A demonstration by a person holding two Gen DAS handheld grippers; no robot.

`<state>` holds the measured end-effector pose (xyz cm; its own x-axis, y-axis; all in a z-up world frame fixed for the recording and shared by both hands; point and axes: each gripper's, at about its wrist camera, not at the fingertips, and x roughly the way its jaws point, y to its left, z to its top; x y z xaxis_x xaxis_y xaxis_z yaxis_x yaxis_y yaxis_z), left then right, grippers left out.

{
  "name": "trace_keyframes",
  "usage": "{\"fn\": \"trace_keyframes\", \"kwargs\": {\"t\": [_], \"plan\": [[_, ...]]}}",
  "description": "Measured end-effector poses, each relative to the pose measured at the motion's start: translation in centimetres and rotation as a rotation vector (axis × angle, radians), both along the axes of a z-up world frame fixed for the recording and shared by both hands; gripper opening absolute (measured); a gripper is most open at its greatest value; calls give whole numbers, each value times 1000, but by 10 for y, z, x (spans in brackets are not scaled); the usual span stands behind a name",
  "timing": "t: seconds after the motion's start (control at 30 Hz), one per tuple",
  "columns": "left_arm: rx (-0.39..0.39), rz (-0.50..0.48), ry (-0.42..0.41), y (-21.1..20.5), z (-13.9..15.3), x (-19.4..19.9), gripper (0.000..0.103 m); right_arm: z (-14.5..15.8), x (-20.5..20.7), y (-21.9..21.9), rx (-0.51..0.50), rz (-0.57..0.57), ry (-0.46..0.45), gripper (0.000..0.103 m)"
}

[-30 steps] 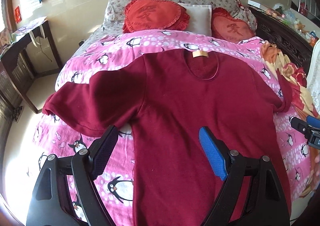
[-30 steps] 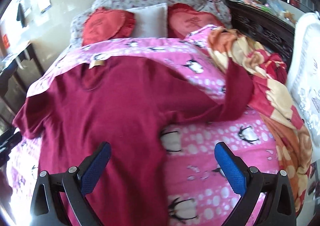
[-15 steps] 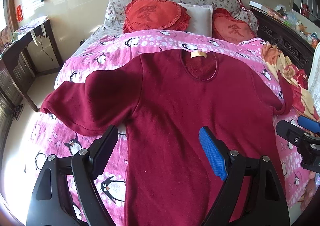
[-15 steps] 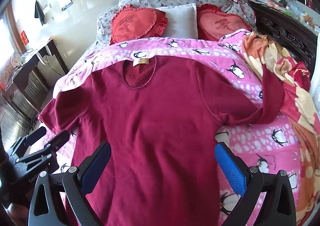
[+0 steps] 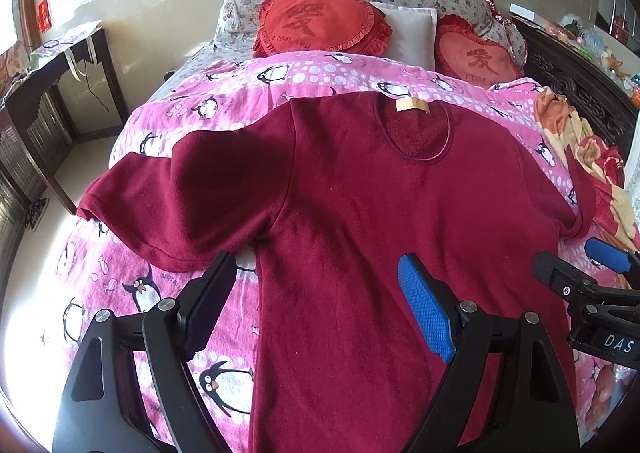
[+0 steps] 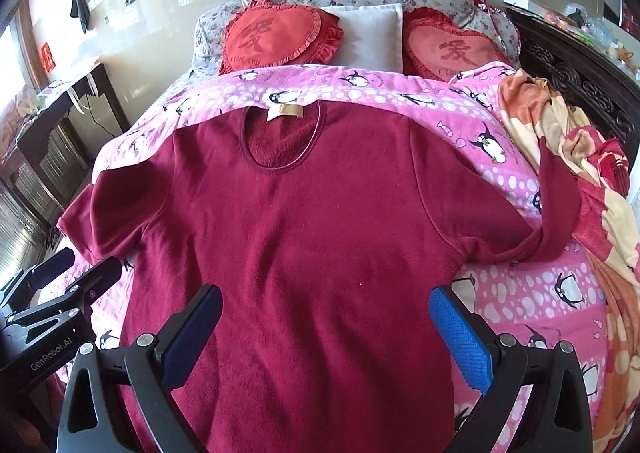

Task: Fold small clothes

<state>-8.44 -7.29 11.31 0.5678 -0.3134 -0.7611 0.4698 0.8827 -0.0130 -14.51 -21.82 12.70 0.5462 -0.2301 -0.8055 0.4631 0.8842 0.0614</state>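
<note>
Covering the bed is a pink penguin-print blanket (image 5: 320,73), with two red heart-shaped cushions (image 6: 276,37) and a white pillow (image 6: 368,35) at the far end against floral pillows, a dark wooden desk (image 5: 48,93) standing at the far left by the cream wall, and a crumpled orange-and-red blanket (image 6: 576,157) along the right edge. Left gripper (image 5: 316,303) hovers over the near left part of the garment with its fingers spread wide, holding nothing; right gripper (image 6: 326,329) — likewise spread wide and empty — hangs above the near middle of it. Whether either fingertip touches the cloth cannot be told. Dark red short-sleeved shirt (image 6: 304,221) lies flat and face-up in the middle of the blanket, neckline toward the far end with a tan label (image 6: 285,111) showing inside the collar; its left sleeve lies spread flat, while its right sleeve — bent upward — rests against the crumpled blanket.
</note>
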Motion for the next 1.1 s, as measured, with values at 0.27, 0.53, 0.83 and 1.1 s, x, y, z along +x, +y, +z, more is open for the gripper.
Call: {"fn": "trace_keyframes", "kwargs": {"t": [0.27,0.53,0.83,1.1], "plan": [[15,2,5,-2,-7,6,84,-7,12,3,4,16,12,103],[5,12,12,0,-8,14,84,-10,22,6,1,34,18,103],[21,16,13,0,-14,17,84,-18,32,12,4,50,29,103],[22,33,24,5,-18,22,84,-20,40,17,-3,59,32,103]]}}
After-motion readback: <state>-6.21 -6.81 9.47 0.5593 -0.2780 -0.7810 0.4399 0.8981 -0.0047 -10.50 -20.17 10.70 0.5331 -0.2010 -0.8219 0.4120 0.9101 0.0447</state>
